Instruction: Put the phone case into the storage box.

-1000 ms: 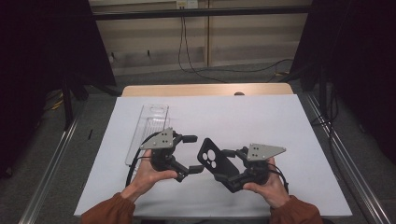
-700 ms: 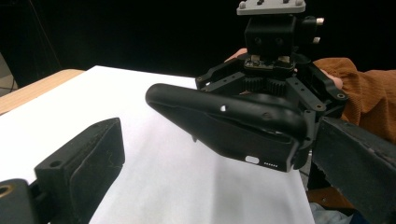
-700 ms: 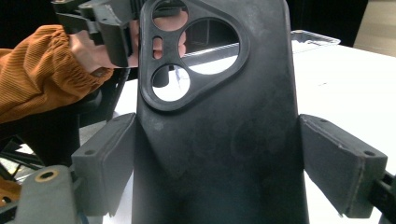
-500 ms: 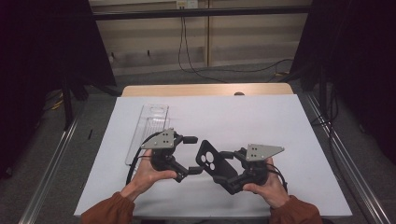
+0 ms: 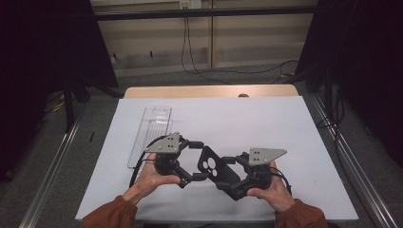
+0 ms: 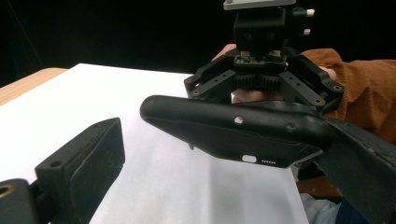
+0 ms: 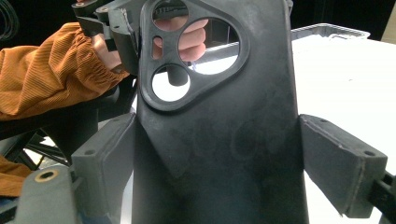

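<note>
Two grippers on one black phone case (image 5: 216, 171) | right gripper (image 5: 236, 172) clamped across its width, long axis pointing off toward left gripper (image 5: 196, 161) | left jaws apart, case end between, one pad touching | near front edge of white sheet (image 5: 266, 118) | clear tray (image 5: 151, 133) toward left edge, looks empty

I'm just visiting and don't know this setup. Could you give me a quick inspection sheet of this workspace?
Surface: white sheet over a wooden table.
Job's things: black phone case, held above the sheet between the two grippers, camera cutout toward the left one.
Clutter: clear plastic tray on the sheet's left part.
Grippers: right gripper clamps the case by its sides; left gripper is open, one jaw at the case's end and the other apart.
Cables: black cable loops from the left gripper; more cables lie on the floor behind.
Surroundings: metal rails beside the table, dark sides.
</note>
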### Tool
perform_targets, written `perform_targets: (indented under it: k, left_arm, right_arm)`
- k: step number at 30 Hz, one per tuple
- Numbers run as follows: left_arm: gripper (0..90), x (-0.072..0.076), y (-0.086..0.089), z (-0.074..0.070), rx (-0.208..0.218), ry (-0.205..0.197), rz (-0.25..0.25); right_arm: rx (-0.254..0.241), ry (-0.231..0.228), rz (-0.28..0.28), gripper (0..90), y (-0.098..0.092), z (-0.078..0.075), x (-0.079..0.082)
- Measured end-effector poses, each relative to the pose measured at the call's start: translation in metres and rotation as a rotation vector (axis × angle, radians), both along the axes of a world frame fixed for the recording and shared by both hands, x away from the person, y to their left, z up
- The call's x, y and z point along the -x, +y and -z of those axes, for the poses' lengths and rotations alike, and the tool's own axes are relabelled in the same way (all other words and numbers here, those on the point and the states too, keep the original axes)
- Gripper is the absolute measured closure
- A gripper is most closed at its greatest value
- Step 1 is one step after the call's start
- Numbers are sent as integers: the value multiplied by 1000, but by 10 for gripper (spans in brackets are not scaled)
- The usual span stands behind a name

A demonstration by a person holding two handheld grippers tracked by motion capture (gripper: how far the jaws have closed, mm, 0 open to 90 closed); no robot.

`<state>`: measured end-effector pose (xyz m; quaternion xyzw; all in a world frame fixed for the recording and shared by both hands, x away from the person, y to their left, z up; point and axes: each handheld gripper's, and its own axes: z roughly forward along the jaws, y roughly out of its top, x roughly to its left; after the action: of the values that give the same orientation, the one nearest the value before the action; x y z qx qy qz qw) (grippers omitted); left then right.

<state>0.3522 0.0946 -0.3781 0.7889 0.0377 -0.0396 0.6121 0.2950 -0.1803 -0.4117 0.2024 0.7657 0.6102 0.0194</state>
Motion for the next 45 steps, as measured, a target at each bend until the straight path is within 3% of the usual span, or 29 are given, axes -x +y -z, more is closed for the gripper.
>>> perform_targets:
  k: [12,20,31,45]
  left_arm:
    - [37,-2,-4,-1,22,-8,38]
    - [69,-2,-5,-3,8,-18,95]
    - [102,-2,-4,-2,4,11,146]
    - [112,-2,-5,-1,-18,32,169]
  right_arm:
    - [-12,19,-23,147,-2,-1,-1]
    - [-7,25,-43,147,-2,0,0]
    - [-5,33,-78,147,0,1,1]
    - [0,31,-94,147,1,2,1]
